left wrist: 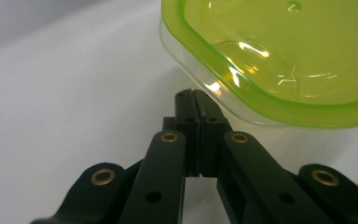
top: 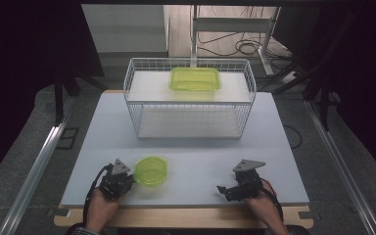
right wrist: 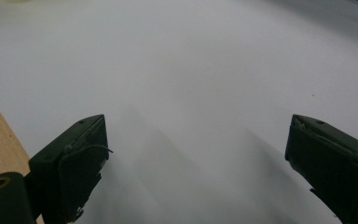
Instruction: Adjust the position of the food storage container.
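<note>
A small yellow-green plastic container (top: 151, 171) (left wrist: 284, 56) sits on the white table (top: 200, 147) near the front left. My left gripper (top: 130, 179) (left wrist: 194, 95) is shut, its tips right at the container's near corner rim; no rim shows between the jaws. My right gripper (top: 223, 191) (right wrist: 200, 135) rests low over bare table at the front right. It points left and stands wide open with nothing between its fingers (right wrist: 81, 154).
A white wire basket (top: 188, 100) stands at the back middle of the table, with a larger yellow-green container (top: 195, 79) on its upper shelf. The wooden table edge (top: 186, 218) runs along the front. Cables and a frame lie on the floor behind.
</note>
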Demonstrator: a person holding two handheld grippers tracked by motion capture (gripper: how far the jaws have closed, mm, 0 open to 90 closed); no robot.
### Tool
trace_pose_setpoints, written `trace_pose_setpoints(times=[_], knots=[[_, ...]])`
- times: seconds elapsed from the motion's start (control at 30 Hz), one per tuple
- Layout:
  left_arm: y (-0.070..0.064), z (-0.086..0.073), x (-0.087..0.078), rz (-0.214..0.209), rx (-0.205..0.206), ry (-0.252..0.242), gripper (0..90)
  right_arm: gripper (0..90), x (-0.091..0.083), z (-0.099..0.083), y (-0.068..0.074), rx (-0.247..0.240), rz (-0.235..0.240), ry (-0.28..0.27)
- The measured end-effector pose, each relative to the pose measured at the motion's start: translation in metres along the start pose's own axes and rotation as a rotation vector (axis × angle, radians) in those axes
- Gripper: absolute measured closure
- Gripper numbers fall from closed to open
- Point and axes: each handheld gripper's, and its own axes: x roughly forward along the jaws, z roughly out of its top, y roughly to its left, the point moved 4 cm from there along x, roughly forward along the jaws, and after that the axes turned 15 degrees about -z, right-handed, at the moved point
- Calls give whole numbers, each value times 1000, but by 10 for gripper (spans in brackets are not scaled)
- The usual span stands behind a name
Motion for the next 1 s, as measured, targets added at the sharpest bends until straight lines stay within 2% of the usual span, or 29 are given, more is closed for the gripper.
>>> trace_pose_setpoints(times=[0.1, 0.4, 0.5, 0.63, 1.0], knots=[[-1, 2, 2, -4, -2, -1, 895, 61, 0, 0, 0, 0, 2, 1], [-12, 12, 15, -36, 30, 8, 895, 61, 1, 0, 1, -1, 4, 6], [-18, 17, 20, -50, 46, 9, 895, 61, 1, 0, 1, 1, 4, 4], [-29, 25, 31, -78, 86, 19, 895, 61, 2, 0, 1, 4, 8, 1], [-54, 30, 45, -145, 127, 31, 892, 61, 1, 0, 0, 8, 9, 0]])
